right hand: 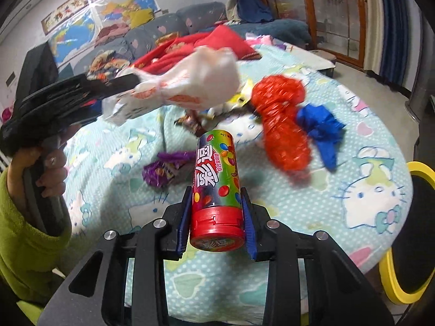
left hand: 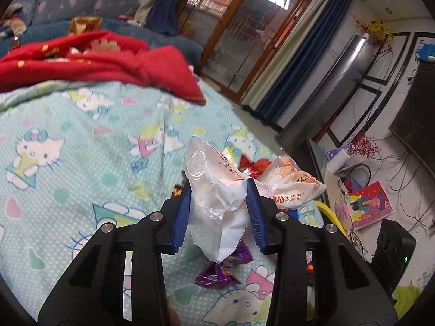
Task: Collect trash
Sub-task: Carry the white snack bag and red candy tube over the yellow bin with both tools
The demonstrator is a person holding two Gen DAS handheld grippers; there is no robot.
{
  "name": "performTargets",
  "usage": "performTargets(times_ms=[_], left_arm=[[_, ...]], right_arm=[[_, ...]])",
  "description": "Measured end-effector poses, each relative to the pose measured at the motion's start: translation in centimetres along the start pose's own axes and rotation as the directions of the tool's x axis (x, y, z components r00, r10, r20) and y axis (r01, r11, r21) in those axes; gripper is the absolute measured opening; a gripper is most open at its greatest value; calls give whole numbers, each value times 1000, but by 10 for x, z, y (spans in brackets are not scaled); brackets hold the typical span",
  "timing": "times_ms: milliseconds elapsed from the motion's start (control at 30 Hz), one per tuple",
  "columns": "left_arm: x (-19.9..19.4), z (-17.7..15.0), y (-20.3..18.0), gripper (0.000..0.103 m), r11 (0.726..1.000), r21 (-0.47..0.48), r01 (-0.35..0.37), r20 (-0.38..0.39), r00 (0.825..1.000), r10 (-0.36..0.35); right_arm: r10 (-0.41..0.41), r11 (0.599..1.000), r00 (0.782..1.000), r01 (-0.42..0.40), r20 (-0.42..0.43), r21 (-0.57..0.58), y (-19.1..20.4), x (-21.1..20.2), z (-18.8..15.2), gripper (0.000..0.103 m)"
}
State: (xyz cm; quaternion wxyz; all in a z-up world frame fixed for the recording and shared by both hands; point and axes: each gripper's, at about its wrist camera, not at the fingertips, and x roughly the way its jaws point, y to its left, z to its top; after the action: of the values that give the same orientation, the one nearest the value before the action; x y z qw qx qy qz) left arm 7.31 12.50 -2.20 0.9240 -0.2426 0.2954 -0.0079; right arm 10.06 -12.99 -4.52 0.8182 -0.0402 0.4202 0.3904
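Observation:
My left gripper point(left hand: 217, 187) is shut on a crumpled white plastic wrapper point(left hand: 214, 190), lifted above the patterned cloth. The right wrist view shows that same wrapper point(right hand: 190, 87) hanging in the air from the left gripper point(right hand: 136, 81), which a hand point(right hand: 49, 174) in a green sleeve holds. My right gripper point(right hand: 216, 195) is shut on a candy tube point(right hand: 216, 179) with a red cap, its blue pads against both sides. A purple wrapper point(right hand: 163, 171) lies on the cloth left of the tube. It shows again as the purple wrapper point(left hand: 214, 275) below the left gripper.
Red mesh point(right hand: 282, 125) and a blue scrap point(right hand: 323, 130) lie on the cloth-covered table point(right hand: 367, 198). Another white printed wrapper point(left hand: 293, 187) and red foil point(left hand: 252, 165) sit near the table's edge. A red blanket point(left hand: 95, 59) is heaped at the far side. A yellow-rimmed bin point(right hand: 418, 233) stands at the right.

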Motion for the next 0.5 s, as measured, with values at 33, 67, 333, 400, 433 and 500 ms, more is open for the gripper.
performTargets(times_ms=[33, 67, 333, 400, 433, 500], left_arm=[[-2, 0, -3, 31, 1000, 8, 2, 7, 1000, -2], [-5, 1, -7, 31, 1000, 18, 8, 15, 1000, -8], [-20, 7, -31, 31, 997, 67, 38, 61, 997, -42], [-22, 7, -36, 31, 996, 78, 41, 68, 997, -46], [-22, 7, -39, 31, 996, 80, 44, 69, 996, -50], [-21, 7, -44, 31, 995, 92, 48, 67, 996, -55]], right_arm=[[-4, 1000, 1000, 4, 12, 8, -4, -5, 2, 31], [-7, 1000, 1000, 7, 24, 15, -6, -9, 4, 31], [-50, 995, 993, 42, 104, 86, -36, -34, 22, 31], [-62, 993, 991, 49, 116, 106, -42, -38, 24, 31], [-71, 991, 990, 55, 124, 121, -48, -42, 24, 31], [-85, 988, 987, 65, 136, 143, -58, -48, 23, 31]])
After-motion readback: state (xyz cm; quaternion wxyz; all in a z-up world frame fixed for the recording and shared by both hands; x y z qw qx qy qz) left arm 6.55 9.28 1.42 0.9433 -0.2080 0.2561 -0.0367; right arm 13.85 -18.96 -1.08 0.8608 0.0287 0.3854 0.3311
